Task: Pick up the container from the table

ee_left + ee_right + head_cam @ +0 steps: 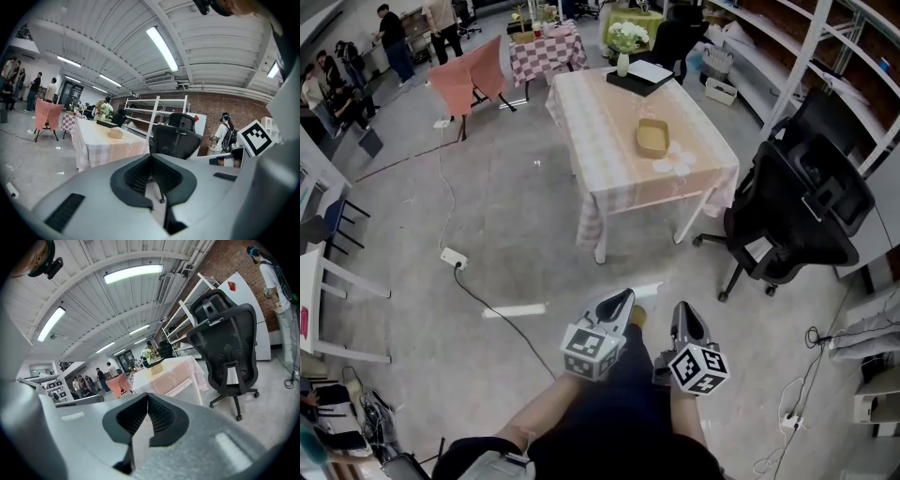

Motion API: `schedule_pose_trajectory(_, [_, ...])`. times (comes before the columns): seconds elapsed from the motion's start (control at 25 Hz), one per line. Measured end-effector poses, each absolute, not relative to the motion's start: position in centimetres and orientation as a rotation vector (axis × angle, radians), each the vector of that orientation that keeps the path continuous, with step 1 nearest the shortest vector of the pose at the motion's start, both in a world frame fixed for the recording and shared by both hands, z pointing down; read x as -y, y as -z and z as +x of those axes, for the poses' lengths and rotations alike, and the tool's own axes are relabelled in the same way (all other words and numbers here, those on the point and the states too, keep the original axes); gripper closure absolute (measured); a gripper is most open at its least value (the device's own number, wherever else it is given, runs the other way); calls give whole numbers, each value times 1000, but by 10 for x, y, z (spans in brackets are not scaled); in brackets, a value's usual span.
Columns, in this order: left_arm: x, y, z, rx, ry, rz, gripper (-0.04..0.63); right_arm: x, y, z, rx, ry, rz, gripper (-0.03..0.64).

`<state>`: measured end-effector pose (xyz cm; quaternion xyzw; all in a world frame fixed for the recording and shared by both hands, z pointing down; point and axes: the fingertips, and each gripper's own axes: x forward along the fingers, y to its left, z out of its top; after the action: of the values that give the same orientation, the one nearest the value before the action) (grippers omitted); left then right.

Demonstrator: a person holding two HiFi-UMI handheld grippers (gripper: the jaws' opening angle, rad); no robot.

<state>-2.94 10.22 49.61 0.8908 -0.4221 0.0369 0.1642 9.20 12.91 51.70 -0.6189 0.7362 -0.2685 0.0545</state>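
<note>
The container [652, 138] is a shallow tan basket lying on the pale checked table [600, 122], far ahead of both grippers. It also shows small in the left gripper view as the container [115, 133] and in the right gripper view as the container [156, 367]. My left gripper [624, 296] and right gripper [684, 308] are held side by side low over the floor, well short of the table. The left gripper [151, 156] has its jaws together with nothing in them. The right gripper [148, 394] is likewise shut and empty.
A black office chair [797, 206] stands right of the table. On the table's far end are a vase of flowers [625, 42] and a black tray [639, 75]. A power strip [453, 257] with its cable and a white strip [514, 309] lie on the floor. People stand far left.
</note>
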Motion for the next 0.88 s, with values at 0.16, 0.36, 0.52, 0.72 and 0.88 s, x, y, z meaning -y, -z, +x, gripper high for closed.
schedule_pose_trajectory(0.16, [-81,-502,-25,1201,-97,2532,584,-107,-520,93,-2252,834,-1869,612])
schedule_pose_trajectory(0.36, [-48,-497,-22,1235,-111,2513,584,-72,-521,97,-2276,850,-1849,612])
schedule_pose_trajectory(0.52, [-21,-498,-15,1242,-101,2503,584,-40,-518,106,-2288,849,-1841,612])
schedule_pose_trajectory(0.72, [10,-502,-8,1247,-107,2472,584,-2,-515,109,-2308,849,-1824,612])
schedule_pose_trajectory(0.88, [38,-502,1,1248,-114,2474,584,24,-517,118,-2315,856,-1823,612])
